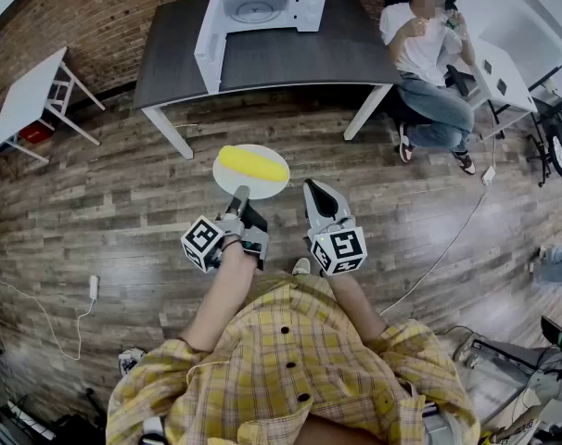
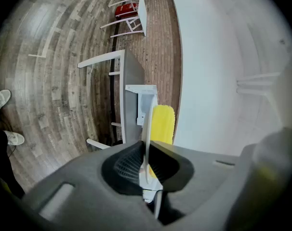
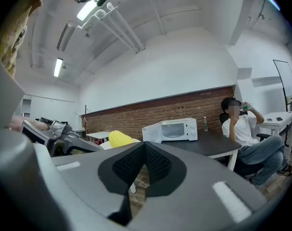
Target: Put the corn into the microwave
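Near centre, above the floor [image 1: 123, 202]: left gripper [image 1: 239, 196], jaws narrow, clamped on the near rim of a plate [image 1: 264, 189]. The plate is round, white and thin, held about level.
On the plate: corn [image 1: 251, 164], yellow, a stubby ribbed cylinder lying crosswise, clear of the pads.
Just right of it: right gripper [image 1: 316, 193], jaws together with nothing between them, apart from the plate.
Far centre: table [image 1: 300, 58], dark matte top, white splayed legs. Its near edge is well apart from the plate, with open plank floor between.
On the table's far left part: microwave [image 1: 262, 7], white and boxy, door [image 1: 210, 49] swung open to the left, round turntable showing.
Far right: seated person [image 1: 429, 54] beside the table.
Far left: small white table [image 1: 26, 95] by a brick wall [image 1: 105, 7].
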The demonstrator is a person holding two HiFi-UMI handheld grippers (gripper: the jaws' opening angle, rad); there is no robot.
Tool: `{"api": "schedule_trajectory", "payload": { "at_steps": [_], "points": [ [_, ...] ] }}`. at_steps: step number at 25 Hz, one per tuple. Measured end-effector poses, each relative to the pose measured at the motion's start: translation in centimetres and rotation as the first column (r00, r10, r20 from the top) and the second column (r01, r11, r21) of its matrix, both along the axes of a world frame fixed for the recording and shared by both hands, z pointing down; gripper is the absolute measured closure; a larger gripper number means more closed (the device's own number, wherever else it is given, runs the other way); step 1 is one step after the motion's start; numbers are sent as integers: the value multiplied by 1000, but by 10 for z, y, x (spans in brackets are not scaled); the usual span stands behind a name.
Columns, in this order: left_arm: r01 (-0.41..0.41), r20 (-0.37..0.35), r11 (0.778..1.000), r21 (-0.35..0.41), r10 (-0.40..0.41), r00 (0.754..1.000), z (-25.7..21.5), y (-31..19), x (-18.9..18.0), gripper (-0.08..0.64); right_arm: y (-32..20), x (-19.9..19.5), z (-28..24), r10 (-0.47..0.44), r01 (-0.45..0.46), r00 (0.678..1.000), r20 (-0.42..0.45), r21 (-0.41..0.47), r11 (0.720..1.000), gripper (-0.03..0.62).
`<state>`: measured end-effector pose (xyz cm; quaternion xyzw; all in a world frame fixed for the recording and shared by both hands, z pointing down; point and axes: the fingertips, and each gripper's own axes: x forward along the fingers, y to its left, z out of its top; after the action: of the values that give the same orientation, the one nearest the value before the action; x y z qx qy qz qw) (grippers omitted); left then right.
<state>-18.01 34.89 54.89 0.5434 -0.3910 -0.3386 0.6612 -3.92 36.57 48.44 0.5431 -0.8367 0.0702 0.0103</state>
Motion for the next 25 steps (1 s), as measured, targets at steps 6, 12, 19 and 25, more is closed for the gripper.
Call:
{"api": "schedule_trajectory", "payload": {
  "at_steps": [6,12,19,25],
  "points": [
    [12,6,1000,7,-12,1000,-3,4,12,534,5,15,-3,-8,8,1000,4,4,1000,592],
    [24,2,1000,9,-24,1000,-3,7,27,534,5,33,-5,4,-4,1000,14,5,1000,594],
    [40,-17,999,14,-40,999,-1,6,57,534,3,59,-10,-41,40,999,15,38,998,594],
    [55,-28,998,17,-55,998,-6,-1,93,534,-6,87,-13,-69,69,998,-3,64,996,594]
  ]
}}
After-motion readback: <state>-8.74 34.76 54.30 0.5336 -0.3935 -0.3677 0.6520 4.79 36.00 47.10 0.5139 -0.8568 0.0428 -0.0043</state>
